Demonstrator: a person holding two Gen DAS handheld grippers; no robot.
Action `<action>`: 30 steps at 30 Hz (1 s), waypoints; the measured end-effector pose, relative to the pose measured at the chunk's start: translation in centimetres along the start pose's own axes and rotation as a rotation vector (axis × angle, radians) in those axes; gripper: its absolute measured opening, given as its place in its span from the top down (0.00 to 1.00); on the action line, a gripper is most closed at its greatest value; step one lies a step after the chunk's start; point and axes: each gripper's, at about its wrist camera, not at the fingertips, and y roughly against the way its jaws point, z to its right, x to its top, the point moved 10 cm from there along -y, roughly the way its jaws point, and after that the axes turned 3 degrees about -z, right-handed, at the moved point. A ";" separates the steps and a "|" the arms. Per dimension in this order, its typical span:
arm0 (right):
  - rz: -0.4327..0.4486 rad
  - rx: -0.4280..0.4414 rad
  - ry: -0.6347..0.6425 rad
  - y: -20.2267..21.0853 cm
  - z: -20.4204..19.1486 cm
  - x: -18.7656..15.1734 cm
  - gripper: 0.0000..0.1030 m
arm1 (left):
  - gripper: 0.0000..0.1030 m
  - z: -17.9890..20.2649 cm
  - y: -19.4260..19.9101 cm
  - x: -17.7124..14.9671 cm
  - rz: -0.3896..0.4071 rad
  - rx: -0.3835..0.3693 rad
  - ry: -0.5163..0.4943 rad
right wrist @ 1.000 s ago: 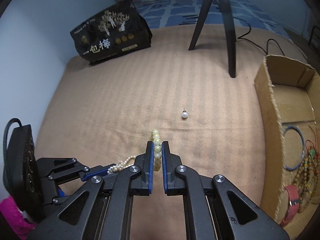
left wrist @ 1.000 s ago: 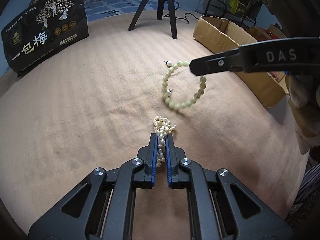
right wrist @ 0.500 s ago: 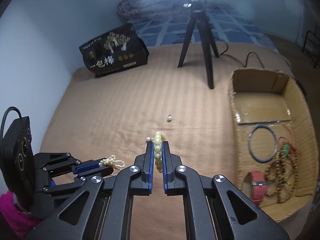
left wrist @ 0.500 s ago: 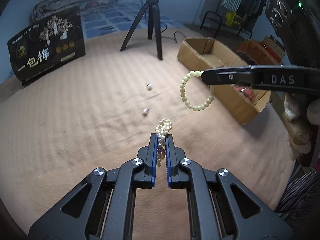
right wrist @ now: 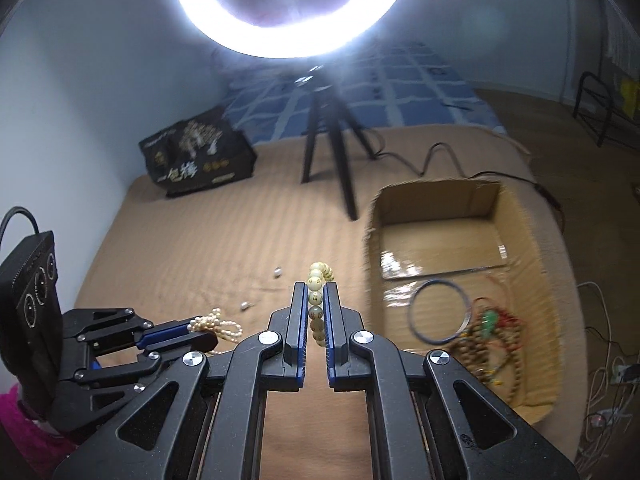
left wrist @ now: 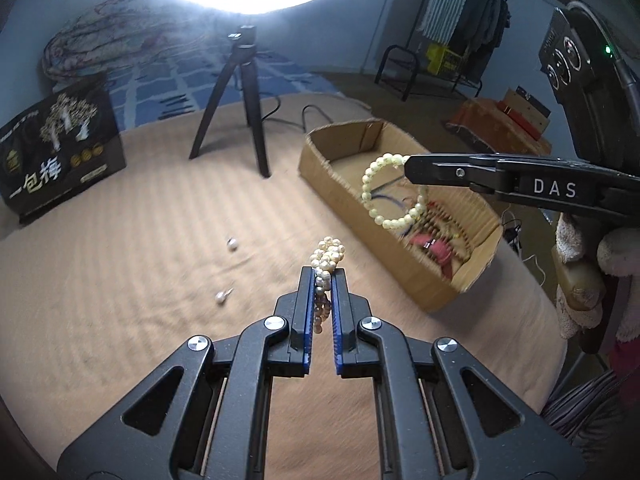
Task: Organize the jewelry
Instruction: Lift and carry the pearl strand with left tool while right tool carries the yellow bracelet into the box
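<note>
Left wrist view, my left tool [left wrist: 323, 276] clamped on a pearl strand [left wrist: 326, 258] raised above the tan bed [left wrist: 120, 264], cardboard box [left wrist: 320, 160] far right; right wrist view, my right tool [right wrist: 315, 294] clamped on a pale green bead bracelet [right wrist: 316, 284], box [right wrist: 370, 240] just right, two loose pearl earrings [right wrist: 277, 271] left on the bed.

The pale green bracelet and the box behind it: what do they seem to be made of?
Pale green bracelet: round, glossy, slightly translucent beads, probably jade-like stone or glass; the pictures cannot settle which. Cardboard box: brown corrugated cardboard, matte, with rough cut edges and folded flaps.
</note>
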 end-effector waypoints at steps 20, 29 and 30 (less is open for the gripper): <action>0.032 -0.114 -0.104 0.0 10.3 2.6 0.94 | 0.95 5.0 -5.7 8.0 0.045 -0.041 -0.044; 0.009 -0.135 -0.121 -1.7 12.3 2.3 0.94 | 0.95 5.3 -9.8 9.1 -0.005 -0.010 -0.026; 0.005 -0.140 -0.120 -1.8 12.4 2.2 0.94 | 0.95 5.1 -10.2 9.1 -0.011 -0.005 -0.019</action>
